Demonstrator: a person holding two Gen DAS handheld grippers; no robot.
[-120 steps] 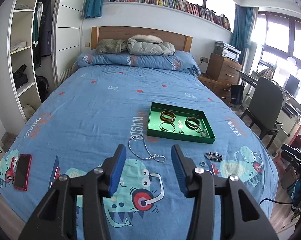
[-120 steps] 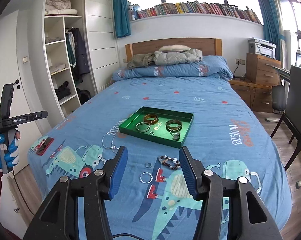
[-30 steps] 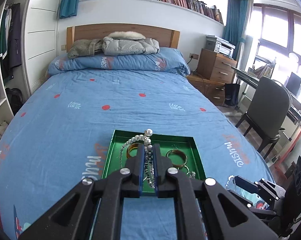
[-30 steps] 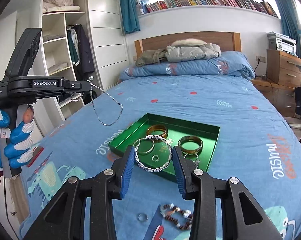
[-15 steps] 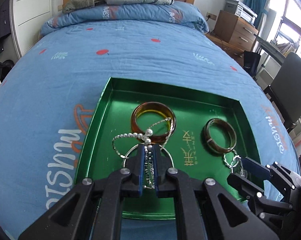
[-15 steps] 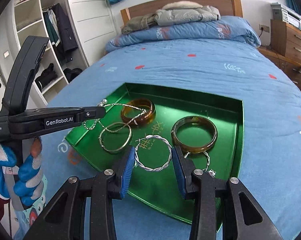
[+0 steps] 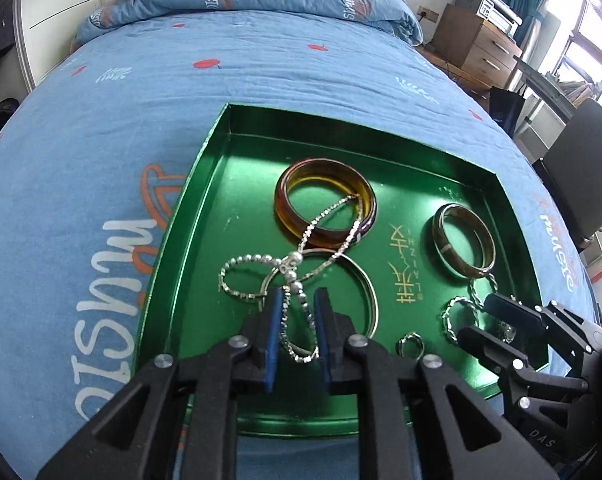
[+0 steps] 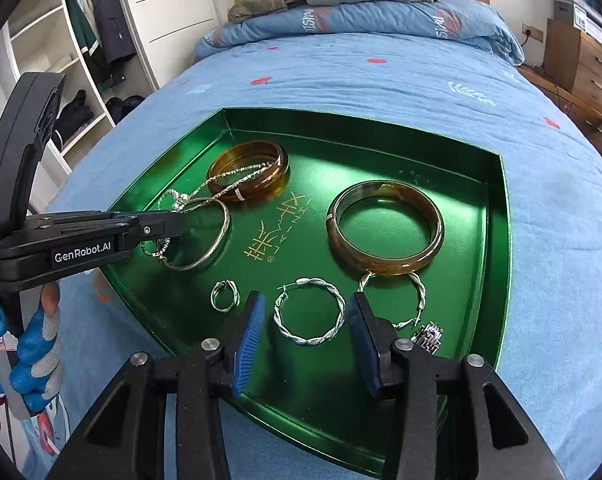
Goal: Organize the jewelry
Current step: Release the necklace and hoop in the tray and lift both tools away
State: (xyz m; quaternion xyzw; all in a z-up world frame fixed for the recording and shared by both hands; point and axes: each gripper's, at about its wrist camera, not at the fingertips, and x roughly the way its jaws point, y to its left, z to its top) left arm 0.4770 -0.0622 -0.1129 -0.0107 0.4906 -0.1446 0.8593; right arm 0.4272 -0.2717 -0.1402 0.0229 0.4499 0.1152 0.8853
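Observation:
A green tray (image 7: pixel 217 168) (image 8: pixel 497 240) lies on the blue bed. My left gripper (image 7: pixel 297 300) has opened a little; a silver bead necklace (image 7: pixel 301 248) lies in the tray across an amber bangle (image 7: pixel 325 200) and a thin silver bangle (image 7: pixel 365 280), its tail loose between the fingers. My right gripper (image 8: pixel 307 312) is open around a twisted silver hoop (image 8: pixel 309 318) that lies on the tray floor. A brown bangle (image 8: pixel 385 228), a second hoop (image 8: pixel 405 300) and a small ring (image 8: pixel 224 296) also lie in the tray.
The bed's blue quilt (image 7: pixel 101 160) surrounds the tray. A wooden nightstand (image 7: pixel 477 48) and a dark chair (image 7: pixel 581 168) stand to the right of the bed. Wardrobe shelves (image 8: pixel 61 72) stand on the left.
Both grippers came down into the tray and opened. The necklace now rests on the bangles and the twisted hoop now rests on the tray floor.

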